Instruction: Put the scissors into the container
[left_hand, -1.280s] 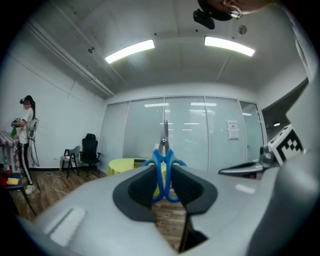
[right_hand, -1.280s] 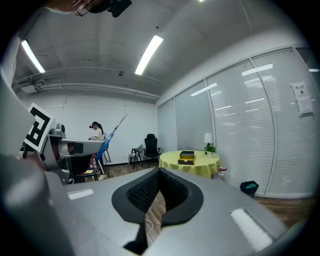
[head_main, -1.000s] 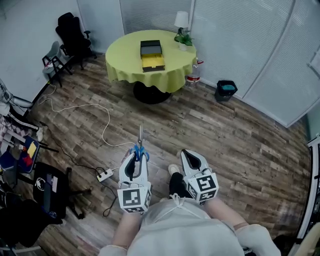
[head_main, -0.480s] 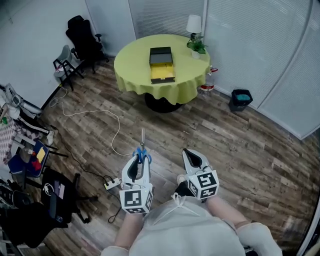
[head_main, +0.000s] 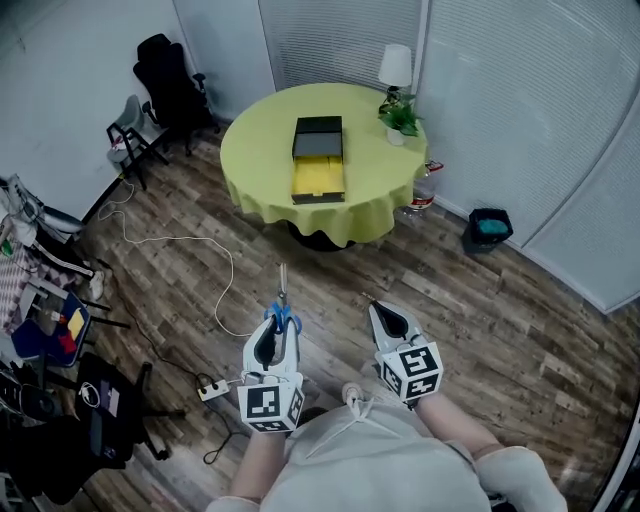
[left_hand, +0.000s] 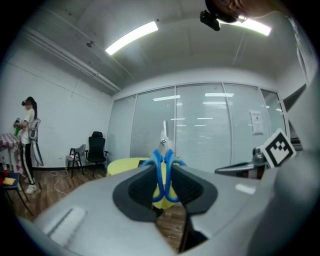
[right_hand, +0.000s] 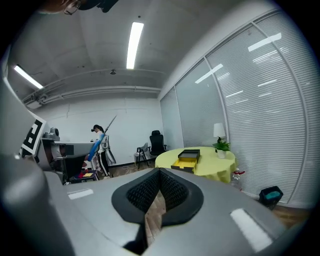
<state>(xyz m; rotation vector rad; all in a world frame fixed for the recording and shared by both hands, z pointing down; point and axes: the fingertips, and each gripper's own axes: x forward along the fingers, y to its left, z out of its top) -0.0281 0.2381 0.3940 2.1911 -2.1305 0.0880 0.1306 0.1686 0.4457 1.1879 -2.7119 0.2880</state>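
My left gripper (head_main: 278, 322) is shut on a pair of scissors (head_main: 282, 312) by its blue handles, with the metal blades pointing ahead over the wood floor. In the left gripper view the scissors (left_hand: 163, 165) stand upright between the jaws. My right gripper (head_main: 375, 310) is beside it, shut with nothing in it (right_hand: 159, 172). The container (head_main: 318, 172), a black box with a yellow drawer pulled out, lies on a round table with a yellow cloth (head_main: 250, 150) well ahead of both grippers. It also shows in the right gripper view as the container (right_hand: 186, 159).
A white lamp (head_main: 396, 66) and a potted plant (head_main: 402, 120) stand on the table's far right. A bottle (head_main: 423, 188) and a black bin (head_main: 490, 226) are on the floor to its right. Office chairs (head_main: 165, 80), a cable with power strip (head_main: 212, 388) and a cluttered rack (head_main: 40, 320) lie left. A person (left_hand: 27, 145) stands far left.
Both grippers have travelled forward together with the scissors still held. The table and container have come nearer and sit lower and larger in the head view.
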